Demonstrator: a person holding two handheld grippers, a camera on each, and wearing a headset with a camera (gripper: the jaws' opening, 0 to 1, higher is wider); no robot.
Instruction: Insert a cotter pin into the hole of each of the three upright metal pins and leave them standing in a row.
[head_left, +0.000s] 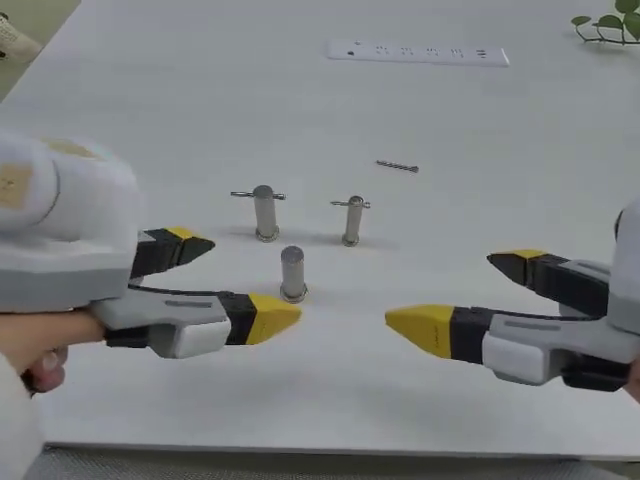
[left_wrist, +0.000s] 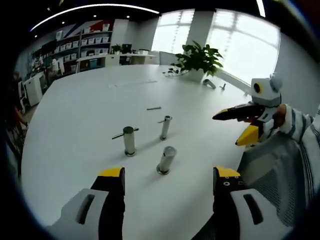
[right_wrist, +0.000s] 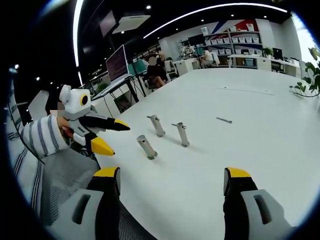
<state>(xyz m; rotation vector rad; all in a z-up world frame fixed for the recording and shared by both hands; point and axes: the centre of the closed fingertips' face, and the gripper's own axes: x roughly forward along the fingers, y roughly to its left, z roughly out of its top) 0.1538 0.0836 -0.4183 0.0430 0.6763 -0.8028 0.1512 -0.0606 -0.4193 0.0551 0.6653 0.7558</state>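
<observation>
1. The front pin (head_left: 292, 272) is standing upright and bare on the table (head_left: 150, 120), its hole waiting for a cotter. It is sitting nearer the person than the other two (so the three are not forming a row).
2. Behind it, the rear left pin (head_left: 265, 212) is carrying the left cotter (head_left: 257, 194) crosswise near its top. The rear right pin (head_left: 352, 220) is likewise wearing the right cotter (head_left: 350, 204).
3. The loose cotter pin (head_left: 397, 166) is lying flat on the table, well behind the rear right pin and touching nothing.
4. The left gripper (head_left: 250, 278) is hovering just left of the front pin, jaws spread wide and carrying nothing. The right gripper (head_left: 439, 289) is hanging further off to the right, equally agape and empty.
5. Judging by this, two insertions are done and the third is beginning with fetching the loose cotter.
6. The next move is probably calling for a reach past the rear pins and a fine pinch on that thin wire. The other gripper would be steadying the front pin for threading.
7. Farther out, a power strip (head_left: 418, 52) and a plant (head_left: 610, 25) are sitting near the far edge.
</observation>
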